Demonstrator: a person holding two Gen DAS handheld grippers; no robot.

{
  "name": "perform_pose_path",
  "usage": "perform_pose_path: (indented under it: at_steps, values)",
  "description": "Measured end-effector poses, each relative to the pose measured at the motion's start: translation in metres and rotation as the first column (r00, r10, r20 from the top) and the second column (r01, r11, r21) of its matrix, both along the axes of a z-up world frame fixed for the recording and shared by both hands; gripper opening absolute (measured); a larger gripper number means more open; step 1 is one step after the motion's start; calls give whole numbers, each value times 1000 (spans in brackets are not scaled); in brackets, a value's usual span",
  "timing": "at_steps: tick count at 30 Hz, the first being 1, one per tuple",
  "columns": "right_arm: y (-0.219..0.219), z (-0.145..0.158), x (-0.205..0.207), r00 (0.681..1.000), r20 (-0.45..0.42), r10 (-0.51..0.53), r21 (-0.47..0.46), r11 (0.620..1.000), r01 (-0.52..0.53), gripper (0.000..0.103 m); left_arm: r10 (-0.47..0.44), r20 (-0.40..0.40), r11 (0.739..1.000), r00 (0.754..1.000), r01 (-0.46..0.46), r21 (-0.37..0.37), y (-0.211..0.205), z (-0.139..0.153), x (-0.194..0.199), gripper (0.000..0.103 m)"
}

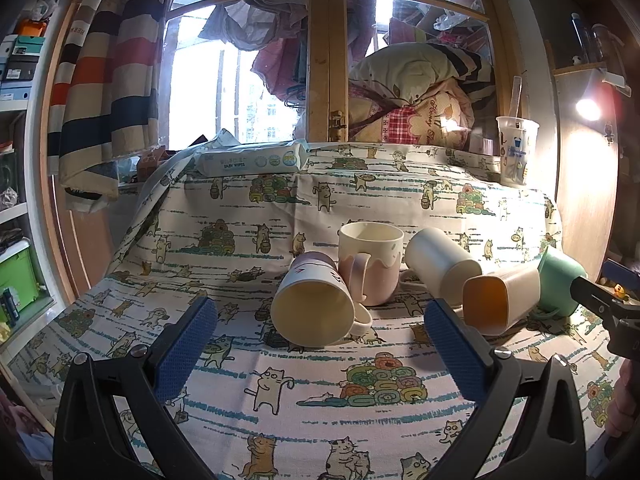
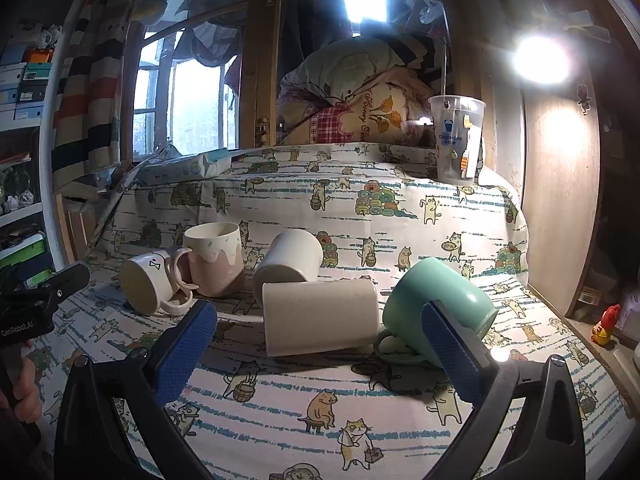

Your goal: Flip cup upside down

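Several cups sit on the cat-print cloth. A white mug [image 1: 312, 304] [image 2: 146, 282] lies on its side, mouth toward me. A pink-and-cream mug [image 1: 370, 264] [image 2: 214, 260] stands upright. A white cup [image 1: 442, 262] [image 2: 288, 262] lies tipped over. A square cream cup [image 1: 500, 300] [image 2: 320, 316] lies on its side. A green mug [image 1: 560, 280] [image 2: 436, 304] lies tilted, mouth down-left. My left gripper [image 1: 320, 320] is open and empty before the white mug. My right gripper [image 2: 320, 328] is open and empty, before the square cup and the green mug.
A clear plastic cup with a straw [image 1: 516, 148] [image 2: 458, 140] stands at the back right. A wipes pack [image 1: 252, 160] [image 2: 186, 168] lies at the back left. A window and bedding are behind. A lamp [image 2: 540, 60] shines at the right. The table edge runs along the right.
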State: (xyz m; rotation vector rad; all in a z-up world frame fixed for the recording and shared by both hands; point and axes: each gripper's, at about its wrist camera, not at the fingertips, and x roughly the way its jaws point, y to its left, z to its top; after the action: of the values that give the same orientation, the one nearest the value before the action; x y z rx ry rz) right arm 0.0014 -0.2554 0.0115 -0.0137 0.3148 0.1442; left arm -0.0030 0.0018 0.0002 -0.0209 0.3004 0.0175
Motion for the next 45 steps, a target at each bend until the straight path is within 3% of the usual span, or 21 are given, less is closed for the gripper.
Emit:
perform_pose_path:
  at_steps: [45]
  values:
    - [-7, -1, 4, 999, -16, -38, 9, 999, 38, 103, 0, 0, 1000, 1000, 0, 0, 0, 0, 0, 103]
